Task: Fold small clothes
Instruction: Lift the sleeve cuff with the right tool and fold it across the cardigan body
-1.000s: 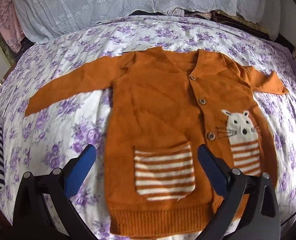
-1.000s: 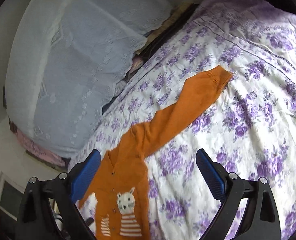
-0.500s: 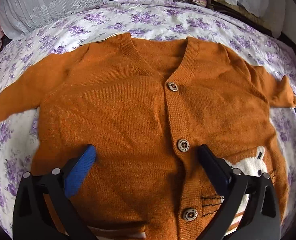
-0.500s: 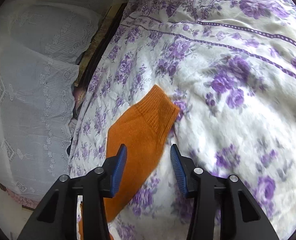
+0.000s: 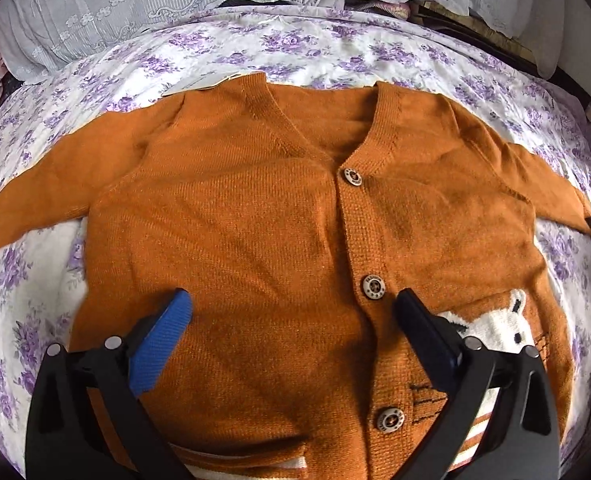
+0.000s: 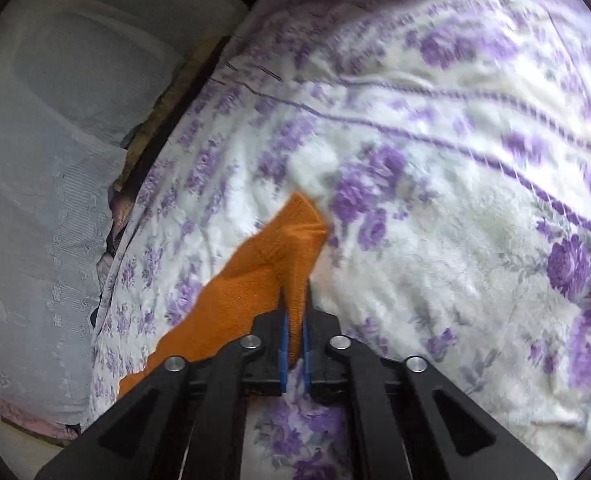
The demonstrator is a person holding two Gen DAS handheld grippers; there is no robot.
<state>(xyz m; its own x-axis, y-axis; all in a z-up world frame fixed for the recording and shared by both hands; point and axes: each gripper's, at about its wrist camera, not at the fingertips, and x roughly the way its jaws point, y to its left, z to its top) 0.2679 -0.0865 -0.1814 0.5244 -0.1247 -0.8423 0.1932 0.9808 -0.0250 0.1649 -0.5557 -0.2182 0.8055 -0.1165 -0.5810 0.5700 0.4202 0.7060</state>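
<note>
An orange knit cardigan [image 5: 247, 216] lies face up and spread flat on the bed, buttoned down the front, with a white cat face [image 5: 499, 328] on its right side. My left gripper [image 5: 291, 312] hovers over the chest, jaws wide open with nothing between the blue pads. In the right wrist view the cuff of one orange sleeve [image 6: 283, 252] is pinched between the pads of my right gripper [image 6: 294, 316], which is shut on it. The cuff is bunched and lifted a little off the sheet.
The cardigan lies on a white bedsheet with purple flowers [image 5: 307, 48]. Pale lace-covered pillows [image 5: 143, 8] line the head of the bed. A dark gap [image 6: 167, 120] runs between bed and pillows in the right wrist view.
My right gripper dropped onto the sleeve cuff and closed on it. My left gripper moved in from the hem to over the cardigan's chest and stayed open.
</note>
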